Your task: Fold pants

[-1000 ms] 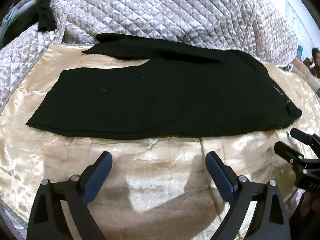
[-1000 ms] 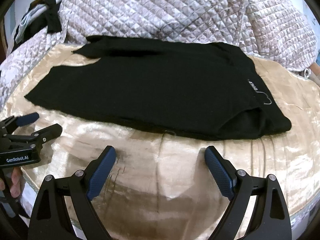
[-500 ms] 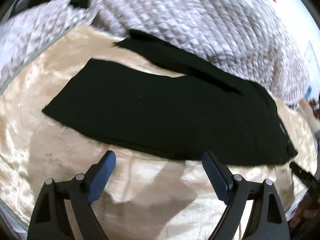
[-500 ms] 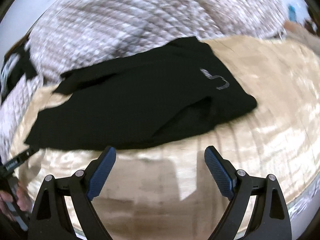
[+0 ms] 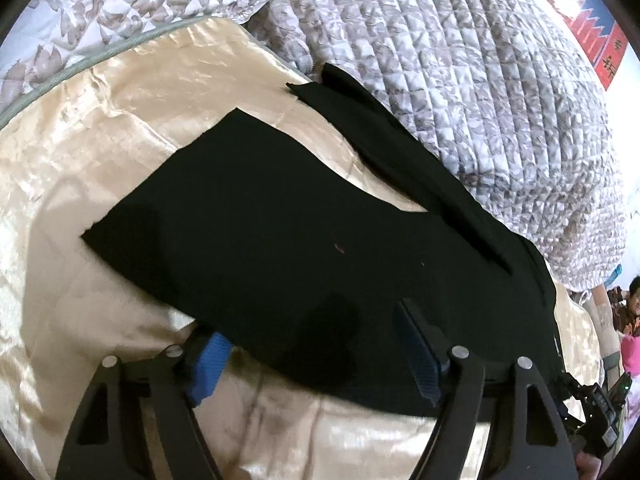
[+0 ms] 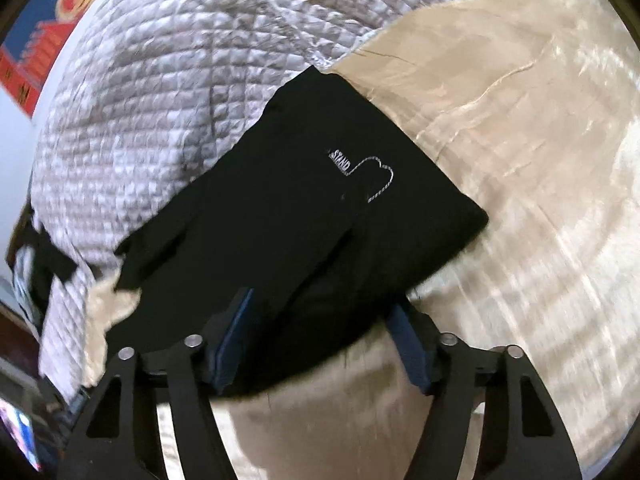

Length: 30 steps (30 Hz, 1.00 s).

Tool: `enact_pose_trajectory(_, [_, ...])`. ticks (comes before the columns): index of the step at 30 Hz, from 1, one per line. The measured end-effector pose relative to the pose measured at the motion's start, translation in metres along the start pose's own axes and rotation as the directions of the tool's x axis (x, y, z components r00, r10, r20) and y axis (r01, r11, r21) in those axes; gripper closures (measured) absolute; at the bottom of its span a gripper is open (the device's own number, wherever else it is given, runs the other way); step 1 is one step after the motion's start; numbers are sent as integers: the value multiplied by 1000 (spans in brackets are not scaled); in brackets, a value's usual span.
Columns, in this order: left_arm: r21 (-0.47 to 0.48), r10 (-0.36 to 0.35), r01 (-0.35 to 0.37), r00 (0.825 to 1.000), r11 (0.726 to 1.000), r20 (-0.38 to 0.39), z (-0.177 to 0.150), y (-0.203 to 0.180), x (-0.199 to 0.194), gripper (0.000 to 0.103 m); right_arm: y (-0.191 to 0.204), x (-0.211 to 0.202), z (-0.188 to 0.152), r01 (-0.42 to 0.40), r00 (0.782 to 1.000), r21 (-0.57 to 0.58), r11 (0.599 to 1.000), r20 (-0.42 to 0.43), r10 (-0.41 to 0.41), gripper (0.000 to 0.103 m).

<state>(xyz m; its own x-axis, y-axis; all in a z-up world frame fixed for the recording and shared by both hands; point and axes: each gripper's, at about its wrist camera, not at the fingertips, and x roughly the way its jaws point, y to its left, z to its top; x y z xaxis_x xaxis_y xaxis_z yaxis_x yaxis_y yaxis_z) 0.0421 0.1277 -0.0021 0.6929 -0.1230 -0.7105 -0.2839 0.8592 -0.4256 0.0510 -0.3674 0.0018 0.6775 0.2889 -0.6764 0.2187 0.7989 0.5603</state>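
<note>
The jaws of the left gripper (image 5: 316, 354) are seen apart and have just been closing, with the near edge of the pants (image 5: 280, 240) between them, unclamped. The right gripper (image 6: 320, 344) is likewise apart and has been closing, straddling the waist end of the pants (image 6: 304, 216). One pair of black pants is laid flat on one gold satin sheet (image 5: 80, 152). White lettering, seemingly "STAND", with a looped cord outline (image 6: 360, 170) is printed near the waist. One quilted cover (image 5: 460, 72) is bunched beyond the pants.
</note>
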Motion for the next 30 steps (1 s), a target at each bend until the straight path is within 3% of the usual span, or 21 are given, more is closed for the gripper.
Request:
enact_pose_trajectory(3, [-15, 15, -15, 1000, 1000, 7, 6, 3, 3, 38, -5, 8, 10, -7, 1000, 37, 999, 9, 7, 54])
enact_pose_trajectory(4, [-17, 24, -24, 1000, 1000, 9, 7, 4, 3, 46, -6, 9, 12, -5, 1000, 44, 999, 11, 4, 57])
enact_pose_trajectory(6, [-26, 44, -44, 999, 999, 9, 9, 7, 4, 59, -9, 11, 14, -4, 1000, 62, 998, 16, 3, 72])
enact_pose_trajectory(8, [-42, 65, -64, 998, 997, 9, 11, 10, 5, 82, -12, 12, 14, -5, 1000, 79, 997, 20, 4, 82])
enact_pose_trajectory(10, [-72, 80, -80, 997, 994, 7, 13, 16, 5, 93, -16, 12, 14, -20, 999, 103, 995, 28, 17, 87])
enact_pose_trajectory(15, [-57, 82, -80, 996, 995, 29, 14, 12, -3, 99, -11, 7, 15, -42, 998, 96, 995, 50, 38, 97])
enact_pose_trajectory(23, [-31, 50, -48, 996, 998, 75, 18, 3, -43, 99, 2, -17, 19, -92, 993, 79, 993, 77, 86, 99])
enact_pose_trajectory(30, [-3, 16, -16, 995, 1000, 99, -10, 13, -101, 99, 5, -62, 6, -113, 993, 72, 991, 47, 110, 99])
